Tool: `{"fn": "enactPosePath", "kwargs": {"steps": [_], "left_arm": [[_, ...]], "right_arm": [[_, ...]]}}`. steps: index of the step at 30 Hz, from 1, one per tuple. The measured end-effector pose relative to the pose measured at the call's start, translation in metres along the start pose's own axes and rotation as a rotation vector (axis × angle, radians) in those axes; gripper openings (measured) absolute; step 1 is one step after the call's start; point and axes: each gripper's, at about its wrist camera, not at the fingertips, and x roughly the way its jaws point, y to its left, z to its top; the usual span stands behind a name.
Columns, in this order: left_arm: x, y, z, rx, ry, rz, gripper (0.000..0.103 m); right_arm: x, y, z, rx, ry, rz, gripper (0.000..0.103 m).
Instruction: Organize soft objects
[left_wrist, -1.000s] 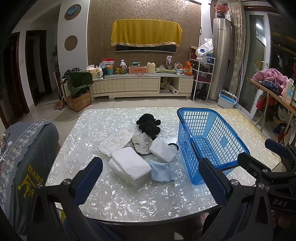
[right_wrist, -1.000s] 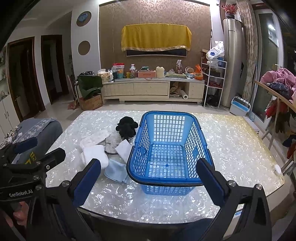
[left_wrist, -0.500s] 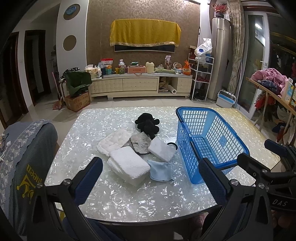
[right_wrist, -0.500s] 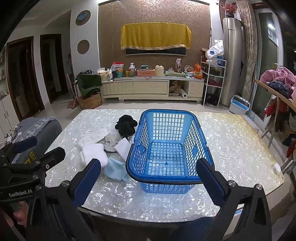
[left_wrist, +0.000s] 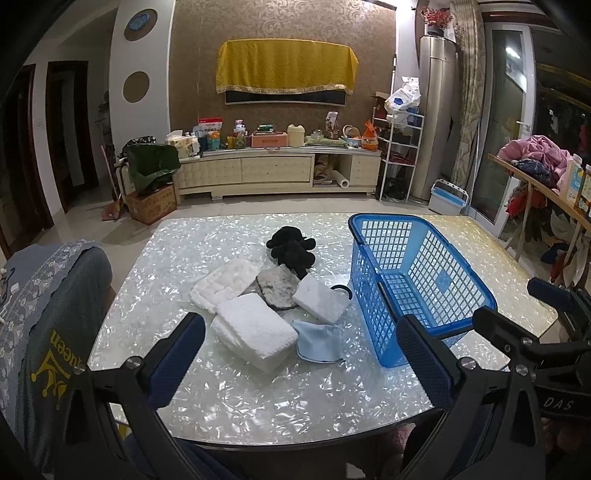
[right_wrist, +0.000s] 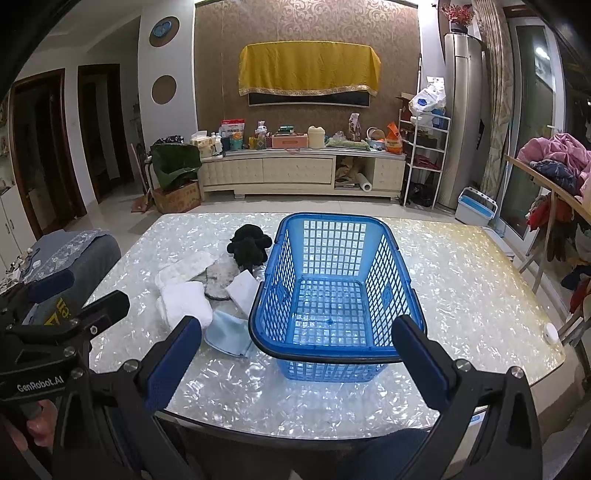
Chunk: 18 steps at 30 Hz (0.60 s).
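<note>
Several soft things lie on the pearly table: a folded white towel, a quilted white cloth, a grey cloth, a small white folded cloth, a light blue cloth and a black plush toy. An empty blue basket stands to their right. My left gripper is open, near the front edge before the towel. My right gripper is open, in front of the basket.
The table has a chair with a grey cover at its left. A black ring lies beside the basket. A TV cabinet and shelves stand far behind. A clothes rack is at the right.
Both grippers have drifted slightly back and up; the table objects sit a touch lower and farther in view. Nothing was grasped or moved.
</note>
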Motion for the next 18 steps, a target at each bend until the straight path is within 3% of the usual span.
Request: {"fn": "enactPosePath", "kwargs": {"steps": [9, 18], "left_arm": [[0.004, 0.003, 0.01, 0.01, 0.006, -0.017, 0.103], [0.015, 0.043, 0.034, -0.028, 0.034, -0.023, 0.103]], "right_arm": [[-0.007, -0.003, 0.009, -0.006, -0.023, -0.009, 0.103], [-0.004, 0.002, 0.03, -0.057, -0.053, -0.046, 0.103]]}}
